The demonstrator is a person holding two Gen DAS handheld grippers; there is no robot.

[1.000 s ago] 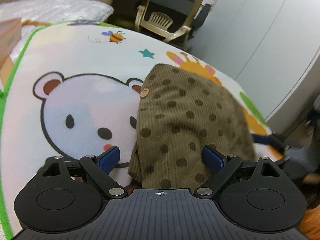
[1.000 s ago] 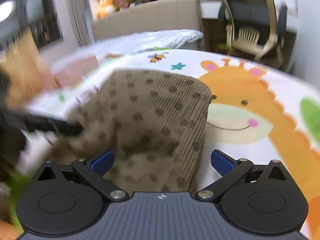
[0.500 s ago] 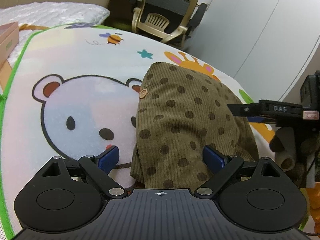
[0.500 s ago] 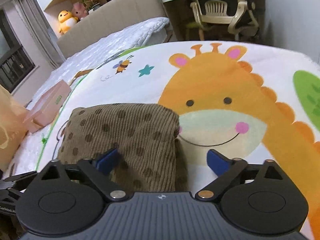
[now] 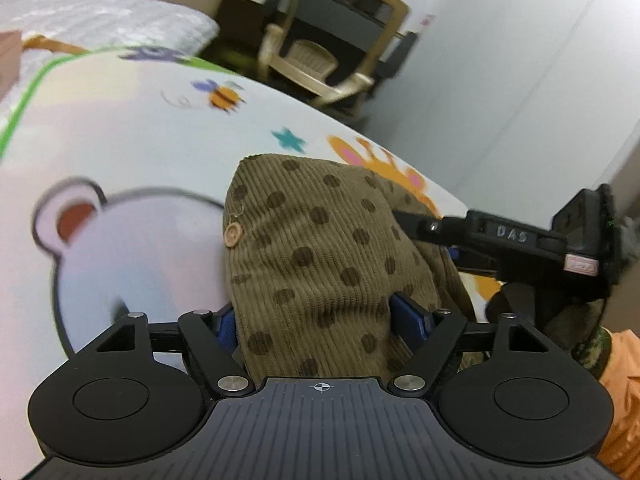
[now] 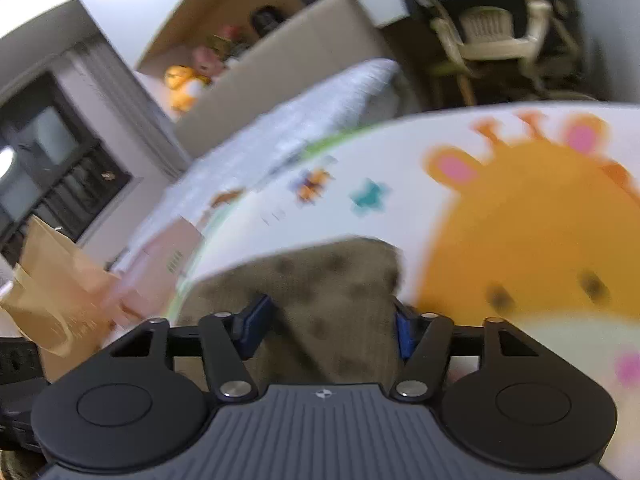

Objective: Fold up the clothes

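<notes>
A brown corduroy garment (image 5: 316,248) with dark dots and a tan button (image 5: 233,234) lies on a cartoon play mat (image 5: 132,140). My left gripper (image 5: 316,320) is shut on the garment's near edge, cloth bunched between its blue pads. My right gripper (image 6: 326,324) is shut on another part of the same garment (image 6: 332,280), and its view is blurred. The right gripper's body (image 5: 516,240) shows at the right of the left wrist view, against the garment.
The mat (image 6: 520,208) shows a bear, a giraffe, a bee and a star. A pink box (image 6: 164,256) and a paper bag (image 6: 52,292) stand left of the mat. A chair (image 5: 332,52) and a quilted bed (image 5: 100,12) lie beyond it.
Both grippers have closed from open onto the garment's near edge. The cloth now bunches between the pads, and both views have shifted and blurred with motion.
</notes>
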